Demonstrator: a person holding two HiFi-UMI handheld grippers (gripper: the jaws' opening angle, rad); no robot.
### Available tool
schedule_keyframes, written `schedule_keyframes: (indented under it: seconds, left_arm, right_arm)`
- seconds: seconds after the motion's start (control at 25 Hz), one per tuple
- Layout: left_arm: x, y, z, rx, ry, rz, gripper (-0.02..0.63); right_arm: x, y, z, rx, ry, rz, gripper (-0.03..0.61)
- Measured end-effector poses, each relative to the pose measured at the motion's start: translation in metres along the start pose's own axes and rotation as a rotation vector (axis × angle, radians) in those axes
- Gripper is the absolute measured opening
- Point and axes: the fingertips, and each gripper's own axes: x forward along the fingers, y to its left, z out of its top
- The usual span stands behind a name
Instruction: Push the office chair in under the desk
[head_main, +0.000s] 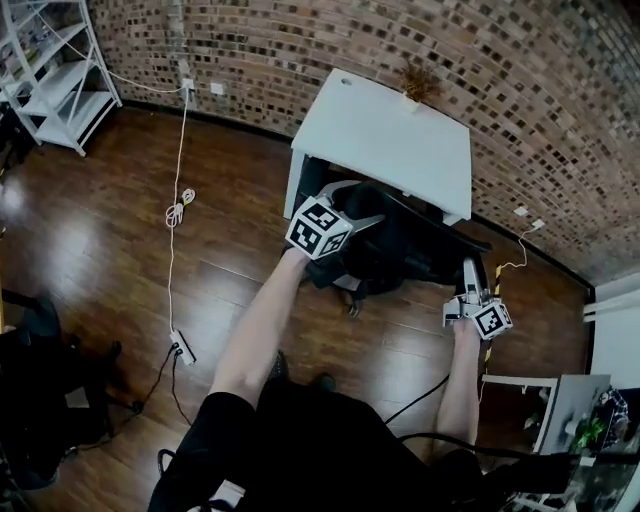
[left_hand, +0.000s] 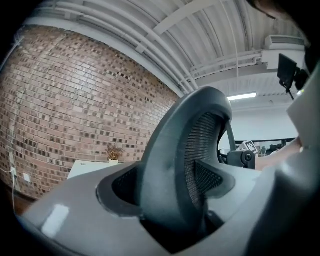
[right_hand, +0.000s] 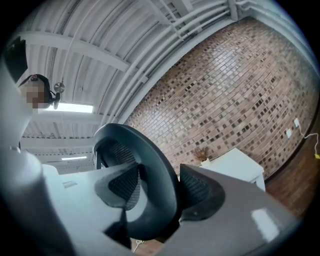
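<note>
Left gripper (head_main: 355, 205) and right gripper (head_main: 470, 275) clamped the chair (head_main: 400, 250) mid-push; next it seemingly needed shoving straight under the desk (head_main: 390, 130).

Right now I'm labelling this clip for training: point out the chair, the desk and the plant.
chair (left_hand: 167, 150): left gripper view, on the backrest's rim.
desk (head_main: 385, 135): head view, on its bare white top.
plant (head_main: 421, 82): head view, on its dried stems.

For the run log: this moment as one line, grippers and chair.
left gripper: shut on backrest rim | right gripper: shut on backrest rim | office chair: at desk front, backrest outside
</note>
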Motion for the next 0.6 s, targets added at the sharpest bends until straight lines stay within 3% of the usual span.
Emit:
schedule_keyframes:
  seconds: [0.08, 0.16, 0.28, 0.32, 0.4, 0.6]
  left_arm:
    - [0.020, 0.009, -0.007, -0.018, 0.000, -0.002, 0.431]
    - [0.047, 0.031, -0.004, -0.046, -0.003, 0.015, 0.431]
    - [0.078, 0.062, -0.001, -0.082, -0.001, 0.026, 0.431]
    - [0.087, 0.068, -0.003, -0.090, 0.000, 0.025, 0.430]
    - [0.106, 0.076, -0.005, -0.097, -0.009, 0.040, 0.426]
    - [0.142, 0.072, -0.015, -0.052, -0.044, 0.090, 0.426]
  right_arm:
    - [0.007, -0.020, 0.003, 0.008, -0.006, 0.044, 0.253]
    - [0.021, -0.068, 0.011, 0.007, 0.028, 0.017, 0.255]
    - [0.017, -0.153, 0.008, -0.045, 0.117, -0.225, 0.258]
    - [0.017, -0.168, 0.007, -0.050, 0.127, -0.269, 0.256]
    - [0.025, -0.186, 0.013, -0.051, 0.127, -0.276, 0.259]
    - [0.018, -0.216, 0.027, -0.033, 0.071, -0.203, 0.258]
